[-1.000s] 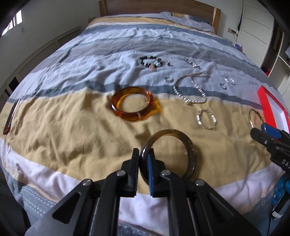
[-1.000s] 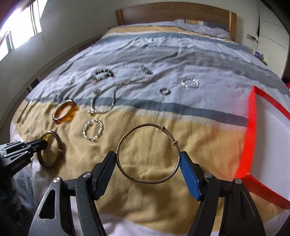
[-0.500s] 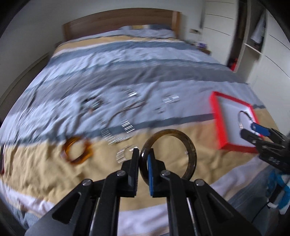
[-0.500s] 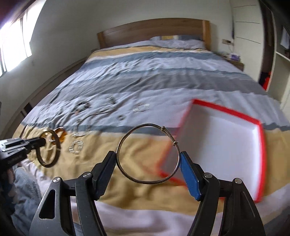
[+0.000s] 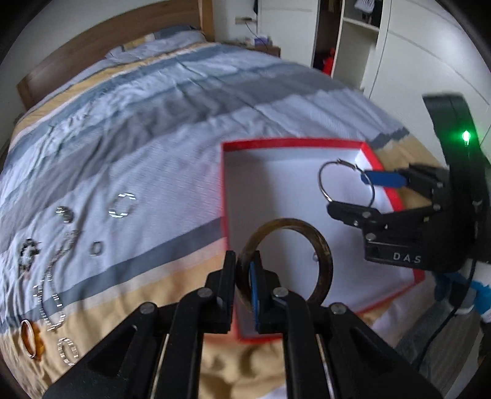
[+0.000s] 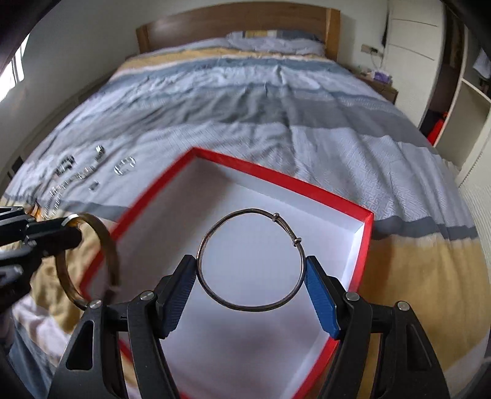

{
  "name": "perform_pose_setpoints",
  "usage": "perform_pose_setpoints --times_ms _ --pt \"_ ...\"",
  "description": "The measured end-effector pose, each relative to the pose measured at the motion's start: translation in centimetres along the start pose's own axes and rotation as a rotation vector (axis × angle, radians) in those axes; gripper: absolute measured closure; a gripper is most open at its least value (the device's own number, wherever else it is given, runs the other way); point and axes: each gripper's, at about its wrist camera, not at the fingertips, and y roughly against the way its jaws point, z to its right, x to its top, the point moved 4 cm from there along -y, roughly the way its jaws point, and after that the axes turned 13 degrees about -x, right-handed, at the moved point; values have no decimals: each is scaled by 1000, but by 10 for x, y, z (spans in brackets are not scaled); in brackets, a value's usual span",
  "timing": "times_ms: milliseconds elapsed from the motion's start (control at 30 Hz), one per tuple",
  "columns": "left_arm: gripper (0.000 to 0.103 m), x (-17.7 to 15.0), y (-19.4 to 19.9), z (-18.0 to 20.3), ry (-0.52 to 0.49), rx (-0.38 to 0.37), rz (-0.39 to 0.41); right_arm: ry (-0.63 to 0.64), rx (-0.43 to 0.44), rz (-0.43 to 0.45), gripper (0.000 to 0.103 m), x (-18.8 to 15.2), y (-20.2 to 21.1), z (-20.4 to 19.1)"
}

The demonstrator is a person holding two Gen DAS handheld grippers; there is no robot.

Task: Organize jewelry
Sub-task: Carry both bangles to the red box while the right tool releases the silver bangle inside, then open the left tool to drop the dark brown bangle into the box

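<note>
A red box with a white inside (image 5: pixel 291 142) lies on the striped bed cover. My left gripper (image 5: pixel 244 264) is shut on the rim of a dark brown bangle (image 5: pixel 325 254), which hangs over the box's near left part. My right gripper (image 6: pixel 250 264) is shut on a thin metal wire bangle (image 6: pixel 245 211) and holds it by its two sides above the white floor of the box (image 6: pixel 276 175). In the left wrist view the right gripper (image 5: pixel 348 193) and its wire bangle (image 5: pixel 320 181) hang over the box's right side. The right wrist view shows the left gripper (image 6: pixel 70 227) and the brown bangle (image 6: pixel 107 242) at the box's left edge.
Other jewelry lies on the cover left of the box: an amber bangle (image 5: pixel 29 339), silver bracelets (image 5: pixel 122 205), a chain necklace (image 5: pixel 52 294), a black bead bracelet (image 5: pixel 27 251). White wardrobes (image 5: pixel 414 61) stand right of the bed, and a wooden headboard (image 6: pixel 239 24) at its far end.
Both grippers have swung right, away from the scattered jewelry and over the red box. Each has kept its hold on its bangle. The left gripper has also rolled.
</note>
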Motion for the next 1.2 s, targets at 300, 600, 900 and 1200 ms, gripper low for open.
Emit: perform_pose_setpoints --times_ms 300,600,900,1200 --pt "95 -15 -41 1 5 20 -89 164 -17 -49 32 -2 -29 3" --pt "92 -12 -26 -1 43 -37 -66 176 -54 -31 25 -3 -14 11" --pt "74 -26 58 -1 44 -46 56 64 -71 66 25 -7 77 23" --pt "74 -98 146 -78 103 60 104 57 51 144 26 -15 151 -64"
